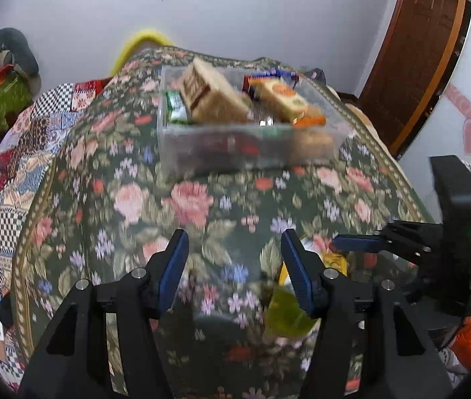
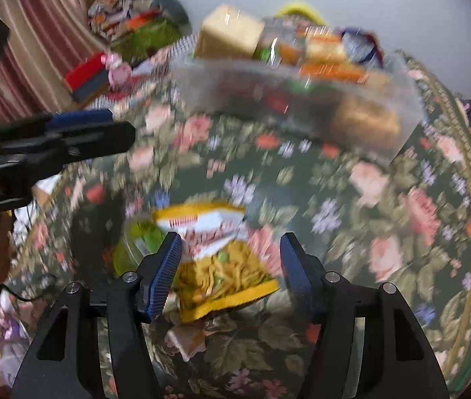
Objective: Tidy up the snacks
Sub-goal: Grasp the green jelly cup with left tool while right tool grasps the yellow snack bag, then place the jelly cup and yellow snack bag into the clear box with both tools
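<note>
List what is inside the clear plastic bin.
The clear plastic bin holds a tan box, an orange-labelled pack and a green packet. Lower layers are blurred and covered.

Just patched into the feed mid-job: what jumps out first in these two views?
The clear plastic bin, heaped with snack boxes and packets, sits at the far side of the floral tablecloth. Nearer, a yellow noodle-snack packet lies flat on the cloth between the open fingers of the right gripper. The left gripper is open too, over bare cloth.
</note>
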Demonstrator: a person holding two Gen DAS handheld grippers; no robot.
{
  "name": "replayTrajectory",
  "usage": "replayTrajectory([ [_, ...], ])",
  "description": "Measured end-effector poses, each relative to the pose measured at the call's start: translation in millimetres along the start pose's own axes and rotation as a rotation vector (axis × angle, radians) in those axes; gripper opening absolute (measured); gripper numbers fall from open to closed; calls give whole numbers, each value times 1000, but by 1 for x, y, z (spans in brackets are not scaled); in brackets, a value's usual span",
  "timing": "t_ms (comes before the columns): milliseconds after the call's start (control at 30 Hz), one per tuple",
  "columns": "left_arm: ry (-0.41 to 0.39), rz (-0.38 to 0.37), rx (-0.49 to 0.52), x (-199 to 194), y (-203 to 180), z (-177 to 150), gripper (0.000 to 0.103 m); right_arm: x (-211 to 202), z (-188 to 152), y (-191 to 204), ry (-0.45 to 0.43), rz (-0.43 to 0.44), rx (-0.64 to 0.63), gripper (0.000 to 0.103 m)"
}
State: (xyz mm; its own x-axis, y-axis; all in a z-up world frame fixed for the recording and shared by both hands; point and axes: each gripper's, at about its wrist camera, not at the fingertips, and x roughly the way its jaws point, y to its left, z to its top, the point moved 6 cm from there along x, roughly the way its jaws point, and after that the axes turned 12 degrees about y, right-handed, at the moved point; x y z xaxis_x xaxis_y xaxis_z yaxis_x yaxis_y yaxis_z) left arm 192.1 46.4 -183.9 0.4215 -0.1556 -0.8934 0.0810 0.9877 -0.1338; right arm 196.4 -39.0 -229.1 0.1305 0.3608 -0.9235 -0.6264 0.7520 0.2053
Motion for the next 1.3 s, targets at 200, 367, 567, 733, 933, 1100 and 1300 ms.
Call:
replayTrajectory([
  [200,32,-22,-10,6,-3,-14,58,11,-2,4,-8,-99,-43,50],
  [367,39,-43,18,6,-17,-21,62,-2,-13,-8,-33,-107,7,46],
  [567,76,-48,57,19,-35,-34,71,-32,-33,-31,-80,-95,101,46],
  [733,130,-29,61,48,-41,-45,71,-47,-40,-38,-104,-92,134,46],
  [933,106,-21,32,60,-36,-41,58,-49,-41,-38,-112,-82,146,46],
  [1100,79,-29,21,49,-33,-36,58,-52,-35,-39,-129,-79,153,46],
  [1300,18,-42,-1,28,-28,-12,58,-61,-19,-43,-169,-91,158,46],
])
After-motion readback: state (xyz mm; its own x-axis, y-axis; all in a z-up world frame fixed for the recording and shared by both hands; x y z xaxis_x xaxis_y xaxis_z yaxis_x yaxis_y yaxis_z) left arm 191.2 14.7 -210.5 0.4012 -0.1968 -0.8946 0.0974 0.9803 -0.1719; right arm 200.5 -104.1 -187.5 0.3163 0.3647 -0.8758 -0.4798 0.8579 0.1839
